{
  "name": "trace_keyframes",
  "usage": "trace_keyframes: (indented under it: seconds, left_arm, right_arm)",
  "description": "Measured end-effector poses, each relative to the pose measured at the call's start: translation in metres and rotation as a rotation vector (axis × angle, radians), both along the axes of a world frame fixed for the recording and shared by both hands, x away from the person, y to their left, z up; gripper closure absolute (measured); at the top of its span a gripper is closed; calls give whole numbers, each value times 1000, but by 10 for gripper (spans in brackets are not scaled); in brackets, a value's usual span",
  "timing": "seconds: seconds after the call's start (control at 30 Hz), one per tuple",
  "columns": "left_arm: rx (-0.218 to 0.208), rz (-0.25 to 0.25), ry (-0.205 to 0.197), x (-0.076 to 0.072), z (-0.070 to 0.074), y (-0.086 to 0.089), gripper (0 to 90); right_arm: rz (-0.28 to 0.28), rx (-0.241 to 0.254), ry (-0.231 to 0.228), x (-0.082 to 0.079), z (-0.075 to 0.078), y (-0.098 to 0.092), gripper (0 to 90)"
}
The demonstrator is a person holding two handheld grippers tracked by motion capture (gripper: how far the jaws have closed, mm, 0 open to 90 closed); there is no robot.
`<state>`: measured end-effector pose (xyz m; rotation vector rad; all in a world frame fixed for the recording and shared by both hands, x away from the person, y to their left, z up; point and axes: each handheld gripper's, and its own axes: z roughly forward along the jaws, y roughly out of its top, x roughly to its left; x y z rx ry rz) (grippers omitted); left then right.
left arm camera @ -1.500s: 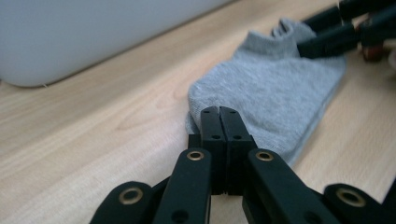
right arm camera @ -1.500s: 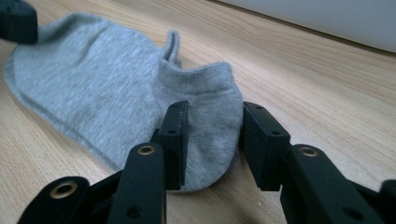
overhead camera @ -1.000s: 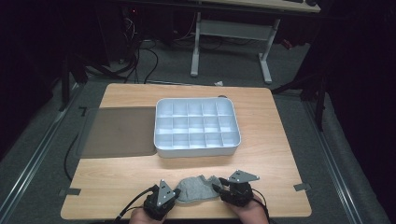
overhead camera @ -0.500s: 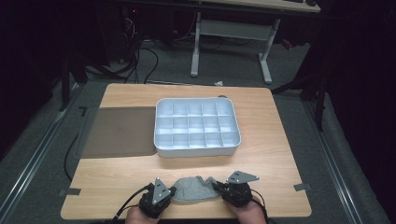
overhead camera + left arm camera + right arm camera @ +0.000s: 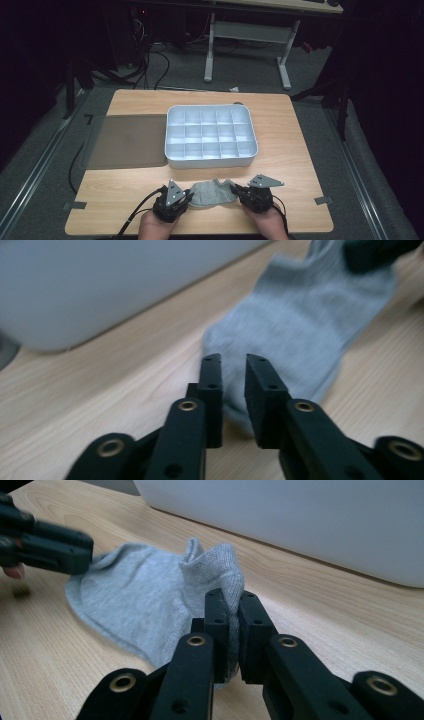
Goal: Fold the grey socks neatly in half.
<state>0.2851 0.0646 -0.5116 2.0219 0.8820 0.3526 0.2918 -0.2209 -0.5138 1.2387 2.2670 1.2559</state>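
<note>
Sock (image 5: pixel 210 193) lies on our worktop (image 5: pixel 295 150) before the empty tray (image 5: pixel 210 135), our right gripper (image 5: pixel 232 605) pinching its cuff, our left gripper (image 5: pixel 232 365) just opening off its toe, so stowing remains.

Tray (image 5: pixel 211 159): mid-worktop (image 5: pixel 300 165), behind the sock.
Mat (image 5: pixel 127 141): touching the tray's left side.
Sock (image 5: pixel 210 193): near edge, between left gripper (image 5: pixel 186 198) and right gripper (image 5: pixel 237 192).

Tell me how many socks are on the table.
1: a grey sock at the table's near edge, between the two grippers, in front of the white tray.
</note>
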Motion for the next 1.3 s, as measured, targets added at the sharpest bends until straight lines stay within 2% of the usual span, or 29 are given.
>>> trace_keyframes:
  seconds: [0.07, 0.13, 0.2, 0.23, 0.3, 0.33, 0.4, 0.63, 0.8, 0.83, 0.9, 1.0, 1.1, 1.17, 1.23, 1.3]
  left_arm:
    - [-85, -26, 47, 3, 6, -13, 702]
    - [-123, -56, 80, 7, 8, -31, 683]
    - [-80, -62, 63, 12, 4, -48, 702]
    - [-56, -61, 74, 15, 0, -55, 713]
    - [-30, -64, 90, 18, -6, -64, 741]
    - [12, -61, 77, 19, -9, -69, 767]
    - [59, -46, 66, 20, -15, -72, 801]
    - [86, -33, 20, 15, -19, -75, 823]
    - [93, -36, 9, 13, -19, -80, 804]
    - [82, -47, 23, 14, -18, -78, 788]
    - [49, -59, 42, 14, -13, -70, 683]
    - [-31, -22, 26, 13, -4, -43, 635]
    - [-58, 32, 40, 15, -4, -12, 602]
    - [-82, 62, 66, 17, -10, 3, 589]
    - [-141, 73, 114, 20, -17, 13, 585]
    - [-212, 64, 185, 24, -23, 19, 591]
  right_arm:
    - [0, 2, -1, -1, 0, -1, 860]
    - [3, 15, 3, -1, -2, -1, 859]
    - [2, 21, 11, -2, -4, -2, 859]
    - [-1, 28, 15, -2, -5, -2, 859]
    - [-4, 35, 22, -2, -5, -3, 859]
    - [-6, 44, 25, -2, -5, -4, 859]
    - [-12, 65, 28, -1, -4, -7, 858]
    - [-13, 124, 34, -2, 4, -9, 860]
    - [-1, 125, 6, -1, 14, -1, 858]
    - [-3, 122, 10, 0, 14, 0, 858]
    - [-4, 113, 7, 2, 15, 2, 858]
    - [-2, 101, 15, 4, 15, 1, 855]
    - [-3, 77, 22, 4, 14, 0, 850]
    - [-3, 69, 20, 4, 15, 0, 848]
    - [-9, 59, 22, 4, 17, 2, 844]
    - [-10, 43, 17, 3, 19, 4, 840]
